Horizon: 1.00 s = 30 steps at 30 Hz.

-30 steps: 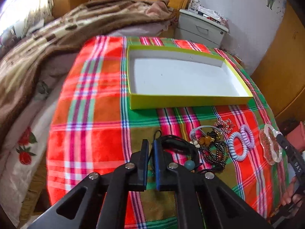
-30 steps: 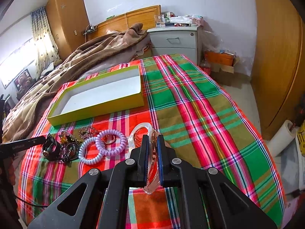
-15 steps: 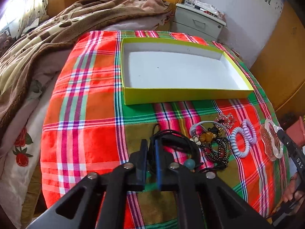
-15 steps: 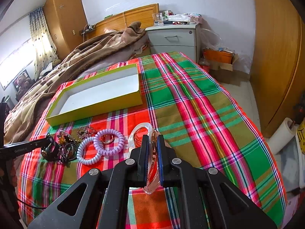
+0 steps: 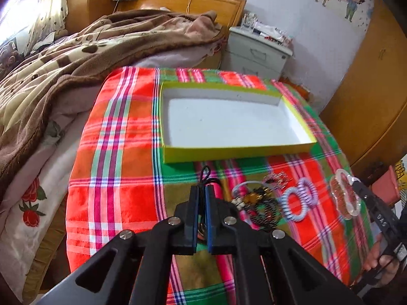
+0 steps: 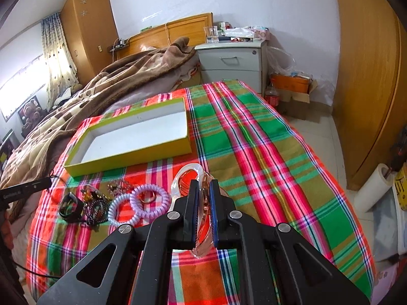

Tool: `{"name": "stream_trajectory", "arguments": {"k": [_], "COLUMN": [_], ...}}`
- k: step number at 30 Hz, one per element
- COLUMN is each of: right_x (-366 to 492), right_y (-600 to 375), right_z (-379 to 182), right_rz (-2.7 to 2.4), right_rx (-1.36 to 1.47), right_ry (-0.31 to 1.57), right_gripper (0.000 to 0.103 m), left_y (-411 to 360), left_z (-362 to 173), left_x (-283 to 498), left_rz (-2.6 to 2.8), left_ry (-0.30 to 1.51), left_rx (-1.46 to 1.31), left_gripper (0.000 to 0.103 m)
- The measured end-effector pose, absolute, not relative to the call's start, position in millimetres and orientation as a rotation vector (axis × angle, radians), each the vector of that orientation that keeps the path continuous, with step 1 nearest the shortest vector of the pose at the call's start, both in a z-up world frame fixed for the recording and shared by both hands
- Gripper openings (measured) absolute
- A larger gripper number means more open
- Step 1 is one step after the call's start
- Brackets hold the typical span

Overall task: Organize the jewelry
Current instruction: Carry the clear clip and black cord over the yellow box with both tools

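An open yellow-green box [image 5: 236, 151] with a white inside lies on the plaid cloth; it also shows in the right wrist view [image 6: 132, 158]. My left gripper [image 5: 201, 190] is shut on a black cord necklace [image 5: 205, 172] and holds it lifted in front of the box. My right gripper [image 6: 203, 185] is shut on a clear pink-tinted hair clip [image 6: 188, 178], just above the cloth. Beaded bracelets [image 5: 264, 208] and two spiral hair ties [image 5: 300, 198] lie between the grippers, and also show in the right wrist view as a dark pile [image 6: 94, 208] and pale coils [image 6: 150, 200].
The plaid cloth [image 5: 114, 152] covers the bed's foot. A brown blanket [image 5: 63, 58] is heaped to the left. A grey nightstand [image 6: 231, 63] stands behind the bed, a wooden wardrobe [image 6: 368, 76] at the right. The left gripper's finger [image 6: 28, 189] shows at the right view's left edge.
My left gripper has risen with the black cord necklace, lifting it off the pile. The right gripper has stayed shut on the clip and risen slightly.
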State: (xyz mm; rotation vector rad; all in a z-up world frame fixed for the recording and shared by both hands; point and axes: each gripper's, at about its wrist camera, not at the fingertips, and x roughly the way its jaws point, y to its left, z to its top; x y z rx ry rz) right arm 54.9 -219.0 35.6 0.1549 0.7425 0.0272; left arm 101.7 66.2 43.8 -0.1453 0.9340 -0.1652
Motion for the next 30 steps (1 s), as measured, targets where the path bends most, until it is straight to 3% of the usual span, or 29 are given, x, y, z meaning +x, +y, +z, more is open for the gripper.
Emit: {"name": "stream_trajectory", "arguments": {"k": [14, 30], "right_x": [105, 206], "right_y": [-199, -177], "right_z": [72, 51], "right_rz": [0.106, 0.164], "right_rx": [0.112, 0.094], "right_ry": [0.674, 0.78], "right_gripper": [0.008, 0.008], "left_y": [65, 62], "left_z": [78, 55], "left_x": [136, 219], "left_rz": [-0.211, -0.167], "left_ry": [0.856, 0.885], "left_rx": [-0.192, -0.202], "left_gripper": [0.005, 0.005]}}
